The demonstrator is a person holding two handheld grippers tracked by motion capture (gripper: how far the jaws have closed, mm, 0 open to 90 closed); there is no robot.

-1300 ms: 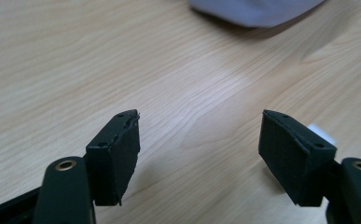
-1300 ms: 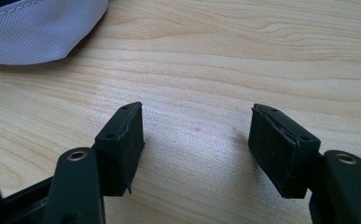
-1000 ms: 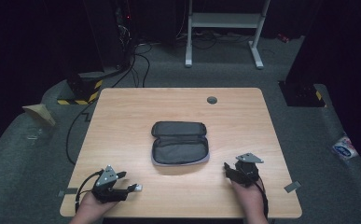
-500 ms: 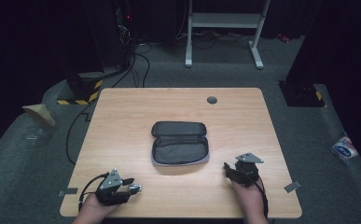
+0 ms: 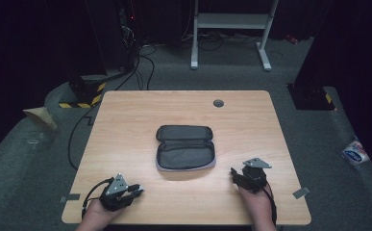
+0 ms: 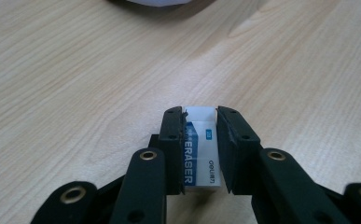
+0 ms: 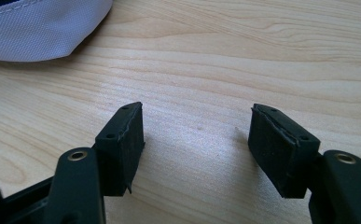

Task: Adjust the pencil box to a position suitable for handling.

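An open grey pencil case lies flat in the middle of the wooden table. Near the table's front left corner, my left gripper points right and is shut on a white eraser with a blue printed sleeve; the jaws press its two long sides just above the tabletop. Front right of the case, my right gripper is open with nothing between its fingers, held low over bare wood. The case's pale grey edge shows at the top left of the right gripper view.
A round cable grommet sits near the table's far edge. Black cables trail down the left side onto the grey floor. A white stand is behind the table, and a small packet lies on the floor at right.
My left gripper has drawn back a little toward the near edge and turned to point right, with the eraser still at its tips. The right gripper and the case have stayed put.
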